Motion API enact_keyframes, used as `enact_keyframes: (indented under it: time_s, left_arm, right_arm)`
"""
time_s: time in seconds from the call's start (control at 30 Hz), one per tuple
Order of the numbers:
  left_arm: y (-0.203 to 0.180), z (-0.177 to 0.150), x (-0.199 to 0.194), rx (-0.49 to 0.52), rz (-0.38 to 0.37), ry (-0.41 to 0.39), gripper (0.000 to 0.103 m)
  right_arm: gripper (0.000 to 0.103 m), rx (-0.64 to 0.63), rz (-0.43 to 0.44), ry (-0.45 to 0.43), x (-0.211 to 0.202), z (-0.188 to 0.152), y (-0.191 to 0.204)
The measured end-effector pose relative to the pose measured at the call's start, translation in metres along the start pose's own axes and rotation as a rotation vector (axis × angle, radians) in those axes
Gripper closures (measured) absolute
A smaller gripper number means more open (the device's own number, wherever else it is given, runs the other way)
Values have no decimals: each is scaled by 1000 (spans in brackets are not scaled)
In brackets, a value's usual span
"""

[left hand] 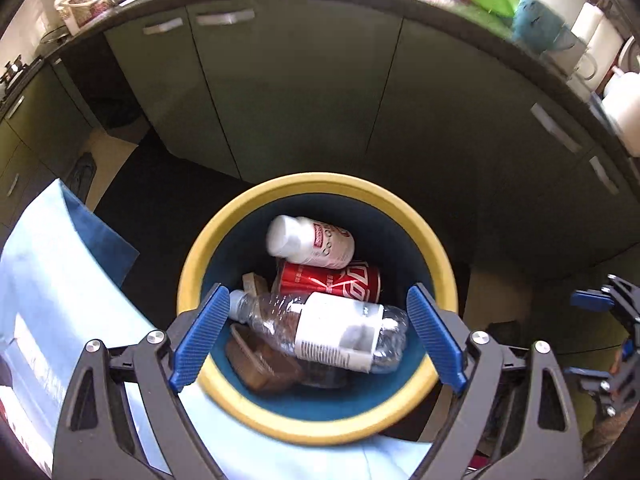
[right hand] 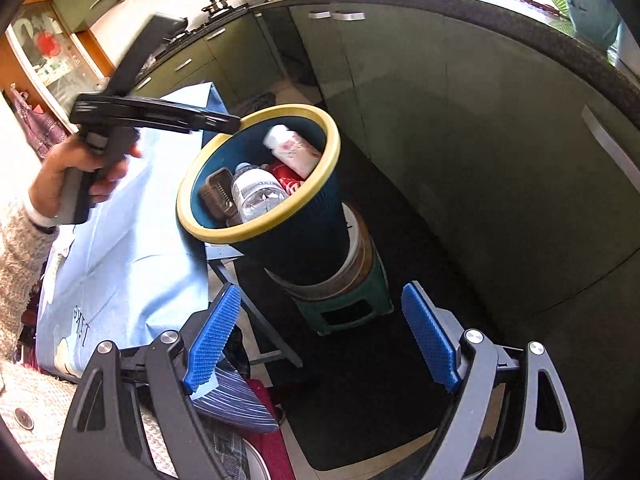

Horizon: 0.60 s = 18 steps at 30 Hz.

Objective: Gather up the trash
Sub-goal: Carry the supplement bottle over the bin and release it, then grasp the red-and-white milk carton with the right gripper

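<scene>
A dark blue bin with a yellow rim [left hand: 440,252] stands right below my left gripper [left hand: 318,338], which is open and empty above its mouth. Inside lie a clear plastic bottle [left hand: 320,324], a red soda can [left hand: 332,280], a white bottle [left hand: 312,240] and a brown tray [left hand: 256,360]. In the right wrist view the bin [right hand: 304,236] stands on a green stool [right hand: 348,300], and the left gripper's body [right hand: 152,114] reaches over its rim. My right gripper [right hand: 324,336] is open and empty, low and nearer than the bin.
A table with a light blue cloth [left hand: 52,264] [right hand: 132,240] is left of the bin. Green kitchen cabinets [left hand: 300,92] under a dark worktop [right hand: 520,8] stand behind it. The floor around the stool is dark. Folded cloths [right hand: 236,396] lie below my right gripper.
</scene>
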State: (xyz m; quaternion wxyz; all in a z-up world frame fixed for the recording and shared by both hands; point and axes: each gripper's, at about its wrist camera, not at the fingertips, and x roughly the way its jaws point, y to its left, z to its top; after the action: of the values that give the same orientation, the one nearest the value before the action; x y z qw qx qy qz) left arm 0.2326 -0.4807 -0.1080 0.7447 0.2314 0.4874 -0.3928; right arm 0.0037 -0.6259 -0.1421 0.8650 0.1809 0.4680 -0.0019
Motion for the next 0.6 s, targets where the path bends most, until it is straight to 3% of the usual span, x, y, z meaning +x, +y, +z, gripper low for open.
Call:
enact_keyframes:
  time_s: [0.13,0.27,0.43,0.6]
  left_arm:
    - [12,-50,-74,-48,19,-117,13]
    - [29,-125,-134,-140,52,-203,11]
    - [62,-232,-169,-307,54,-207,10]
    - [104,-333,-202,-501,183,-249,10]
  right_arm:
    - [21,-53,26,6,6,7,22]
    - [21,-143,45,18,16,24,64]
    - [21,-328,78,34,34,53,156]
    - [21,-462,160,51,60,86,266]
